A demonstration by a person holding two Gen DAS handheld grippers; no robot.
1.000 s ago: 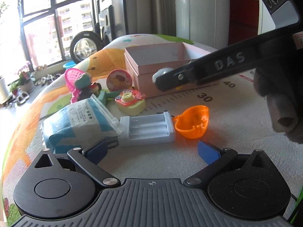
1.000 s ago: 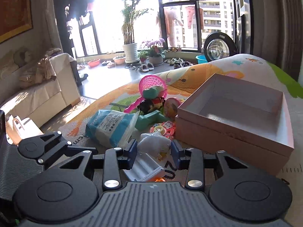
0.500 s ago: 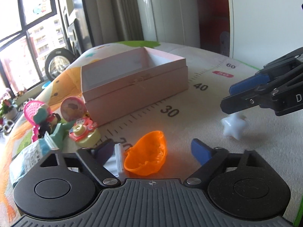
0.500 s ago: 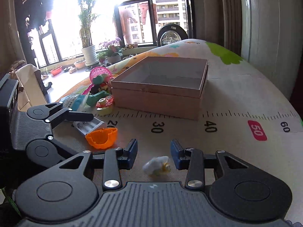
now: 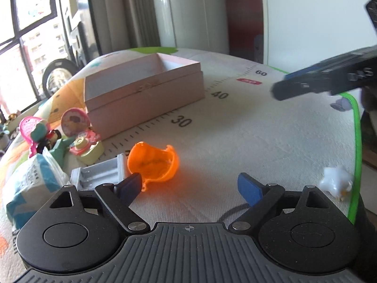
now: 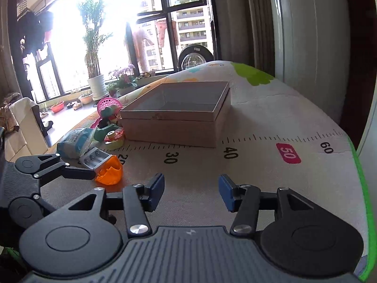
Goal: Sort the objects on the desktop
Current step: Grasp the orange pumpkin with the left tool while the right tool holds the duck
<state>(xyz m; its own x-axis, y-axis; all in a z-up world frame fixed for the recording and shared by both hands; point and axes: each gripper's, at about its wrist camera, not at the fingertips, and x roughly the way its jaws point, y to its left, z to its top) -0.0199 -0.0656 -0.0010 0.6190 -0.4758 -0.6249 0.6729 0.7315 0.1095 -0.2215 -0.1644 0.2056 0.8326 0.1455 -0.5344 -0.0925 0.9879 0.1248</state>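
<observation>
My left gripper [image 5: 190, 185] is open and empty, low over the mat, with an orange half shell [image 5: 153, 164] just ahead of its left finger. A white star-shaped toy [image 5: 337, 182] lies on the mat at the right, near the green edge. My right gripper [image 6: 191, 192] is open and empty above the mat; it shows blurred at the upper right of the left wrist view [image 5: 325, 82]. An open pink box [image 5: 143, 87] stands behind, also in the right wrist view [image 6: 179, 115]. The star toy is out of the right wrist view.
A grey battery holder [image 5: 99, 174], a blue-white packet [image 5: 30, 184], a pink toy camera [image 5: 86, 145], a round pink toy [image 5: 74, 119] and a pink basket with figures [image 5: 35, 133] crowd the left. The mat's green edge [image 5: 355, 141] runs along the right.
The right gripper carried the white star toy to the right, let it go on the mat, opened wide and lifted away. The left gripper turned right, toward the orange shell.
</observation>
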